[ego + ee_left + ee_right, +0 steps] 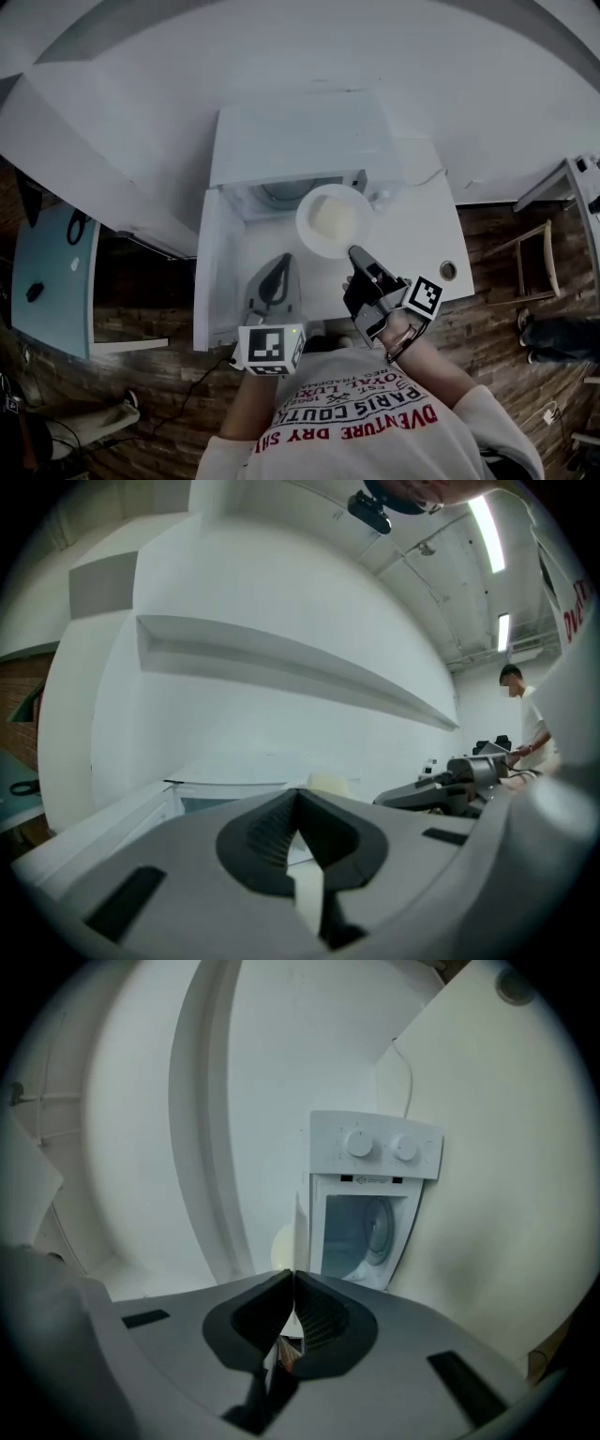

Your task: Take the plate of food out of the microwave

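Nearest the head camera is the person's printed shirt [354,422], and just beyond it the two tongs reach toward a white microwave [300,141] whose door [212,272] hangs open to the left. From above, the plate [306,225] with its pale food [336,218] sits at the mouth of the oven, partly out over the surface [422,234], and the right tongs [354,251] meet its near rim. The right gripper view alone shows the grip: the right tongs [292,1279] are clamped on the plate [300,1227], seen edge-on as a thin white line, with the oven's two knobs [361,1143] and lit cavity beyond. The left gripper view shows the left tongs [298,797] with tips together and nothing between them; in the head view the left tongs [278,260] lie beside the door, apart from the plate. Only that left view takes in the ceiling strip lights [487,532] and a person [520,710] far off. Around the white surface lie a wooden floor [497,309], a chair [534,262] and a glass table [52,272].
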Motion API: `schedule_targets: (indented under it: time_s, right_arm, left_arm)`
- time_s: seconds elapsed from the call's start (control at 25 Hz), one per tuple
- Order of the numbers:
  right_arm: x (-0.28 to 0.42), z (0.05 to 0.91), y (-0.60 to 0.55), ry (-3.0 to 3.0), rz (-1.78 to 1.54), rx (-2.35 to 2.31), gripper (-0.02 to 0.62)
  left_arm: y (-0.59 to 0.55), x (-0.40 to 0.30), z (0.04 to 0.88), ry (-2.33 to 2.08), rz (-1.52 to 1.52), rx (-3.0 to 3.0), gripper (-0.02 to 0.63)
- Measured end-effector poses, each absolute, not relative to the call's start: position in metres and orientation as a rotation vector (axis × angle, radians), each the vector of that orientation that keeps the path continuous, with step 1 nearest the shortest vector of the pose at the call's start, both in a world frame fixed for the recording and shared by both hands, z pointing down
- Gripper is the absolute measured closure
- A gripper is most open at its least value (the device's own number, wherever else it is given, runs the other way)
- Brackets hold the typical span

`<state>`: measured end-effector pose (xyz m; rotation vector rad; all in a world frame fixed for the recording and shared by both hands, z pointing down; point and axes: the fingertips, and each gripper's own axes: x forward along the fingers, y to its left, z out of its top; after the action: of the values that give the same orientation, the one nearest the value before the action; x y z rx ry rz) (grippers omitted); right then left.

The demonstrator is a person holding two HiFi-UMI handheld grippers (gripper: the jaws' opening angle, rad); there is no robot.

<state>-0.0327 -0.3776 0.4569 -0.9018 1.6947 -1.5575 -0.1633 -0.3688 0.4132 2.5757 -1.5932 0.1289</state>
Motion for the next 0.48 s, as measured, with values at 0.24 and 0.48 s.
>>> schedule_targets:
  time_s: [0.24, 0.48]
  right_arm:
    - [-0.03, 0.438, -0.377, 1.715, -1.521, -0.869, 0.577]
    - [-0.029, 0.433, -0.379, 1.701, -1.513, -0.855, 0.577]
  left_arm:
    - [-0.369, -0.158, 0.4, -1.609, 0.101, 2.579, 0.601]
    - [-0.371, -0.159, 0.398, -1.62, 0.097, 2.575, 0.601]
